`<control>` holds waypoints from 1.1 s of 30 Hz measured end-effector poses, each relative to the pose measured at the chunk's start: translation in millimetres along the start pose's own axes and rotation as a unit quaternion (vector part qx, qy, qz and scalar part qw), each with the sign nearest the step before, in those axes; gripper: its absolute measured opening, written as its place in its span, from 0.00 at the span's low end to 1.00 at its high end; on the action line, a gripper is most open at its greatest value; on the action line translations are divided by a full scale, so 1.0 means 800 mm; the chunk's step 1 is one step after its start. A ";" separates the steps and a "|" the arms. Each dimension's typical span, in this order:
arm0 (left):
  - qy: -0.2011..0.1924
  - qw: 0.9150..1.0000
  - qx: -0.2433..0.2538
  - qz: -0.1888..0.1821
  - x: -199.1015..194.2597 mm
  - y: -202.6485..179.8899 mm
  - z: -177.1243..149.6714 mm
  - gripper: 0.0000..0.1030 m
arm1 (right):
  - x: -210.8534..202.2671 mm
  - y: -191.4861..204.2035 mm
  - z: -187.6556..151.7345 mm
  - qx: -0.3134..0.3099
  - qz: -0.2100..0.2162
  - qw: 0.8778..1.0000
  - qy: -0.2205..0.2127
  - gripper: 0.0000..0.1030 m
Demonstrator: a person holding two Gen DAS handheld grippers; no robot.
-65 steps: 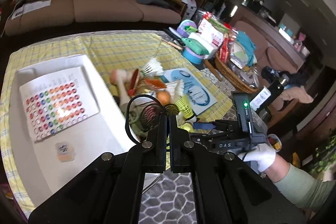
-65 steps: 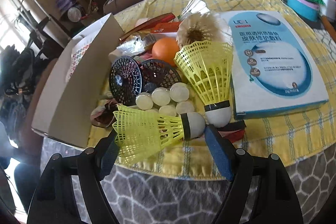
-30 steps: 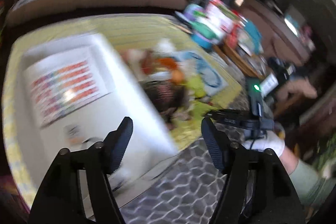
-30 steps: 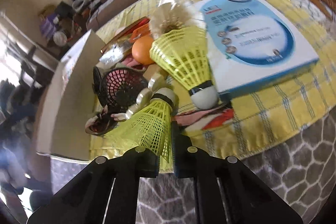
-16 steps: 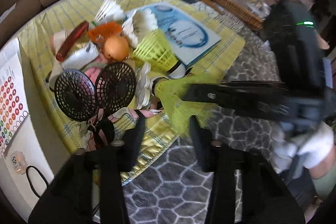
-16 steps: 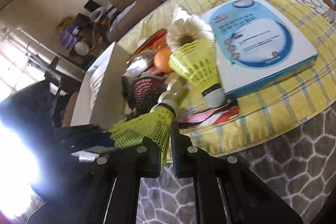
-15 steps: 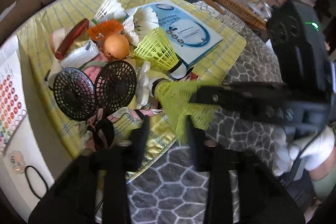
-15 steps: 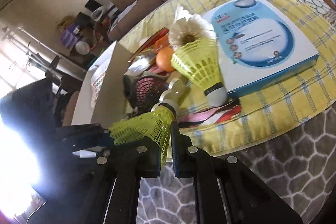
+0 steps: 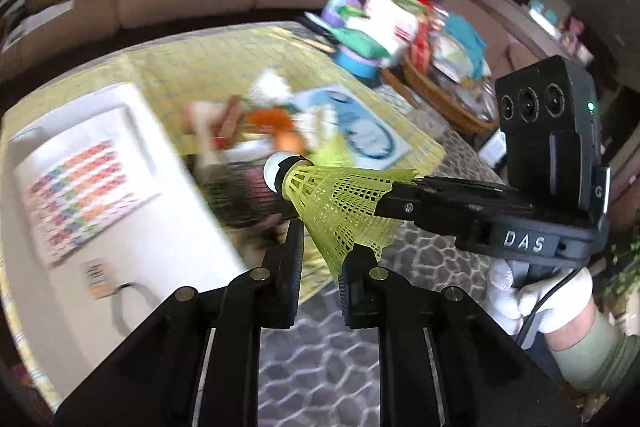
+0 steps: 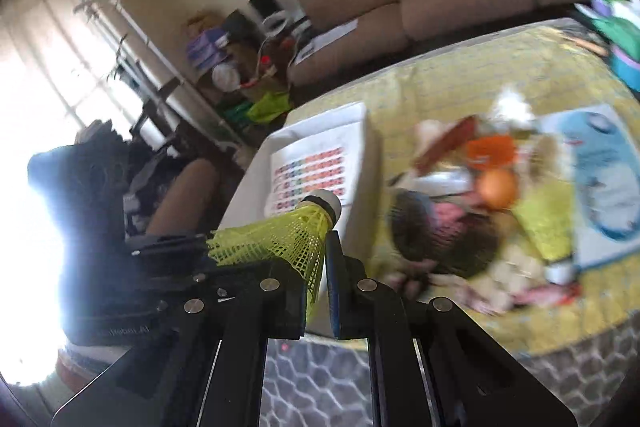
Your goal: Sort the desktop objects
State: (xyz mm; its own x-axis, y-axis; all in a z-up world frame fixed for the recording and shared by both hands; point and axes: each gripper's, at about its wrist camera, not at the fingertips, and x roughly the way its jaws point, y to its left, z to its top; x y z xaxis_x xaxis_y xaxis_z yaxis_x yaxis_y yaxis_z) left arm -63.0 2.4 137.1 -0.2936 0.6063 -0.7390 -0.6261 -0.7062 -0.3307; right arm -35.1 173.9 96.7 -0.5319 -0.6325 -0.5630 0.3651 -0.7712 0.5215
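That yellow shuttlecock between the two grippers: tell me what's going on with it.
A person is passing the yellow shuttlecock from one handheld gripper to the other above the table edge. The right gripper is shut on the rim of its mesh skirt. The left gripper has just been closing, and its fingers now press on the lower skirt too. Both hold it, cork tip in the air. The white box lies behind, with a sticker sheet inside.

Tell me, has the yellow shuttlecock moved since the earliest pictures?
Yes. The shuttlecock lay on the yellow cloth beside the pile; now it is lifted off it, pinched by the right tool, its cork over the white tray.
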 end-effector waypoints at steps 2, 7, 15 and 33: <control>0.002 1.000 -0.025 0.006 -0.008 0.032 -0.002 0.14 | 0.026 0.010 0.000 -0.017 -0.013 1.000 0.011 0.08; 0.037 0.997 -0.053 0.044 0.010 0.088 -0.014 0.16 | 0.081 0.033 -0.019 -0.101 -0.107 0.988 0.051 0.09; 0.066 0.993 -0.074 0.070 0.014 0.114 -0.047 0.60 | 0.035 0.035 -0.025 -0.141 -0.119 0.982 0.039 0.51; 0.130 0.981 0.007 0.146 0.059 0.078 -0.035 0.36 | -0.079 -0.060 0.003 -0.014 -0.112 0.993 -0.030 0.52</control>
State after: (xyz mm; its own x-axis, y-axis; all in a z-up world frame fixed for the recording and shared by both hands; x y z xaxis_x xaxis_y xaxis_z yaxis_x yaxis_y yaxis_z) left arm -95.7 -23.5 65.1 -0.2689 0.2650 -0.9260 -0.5526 -0.8299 -0.0770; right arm -20.7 251.0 109.3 -0.6470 -0.4392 -0.6233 0.2518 -0.8947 0.3690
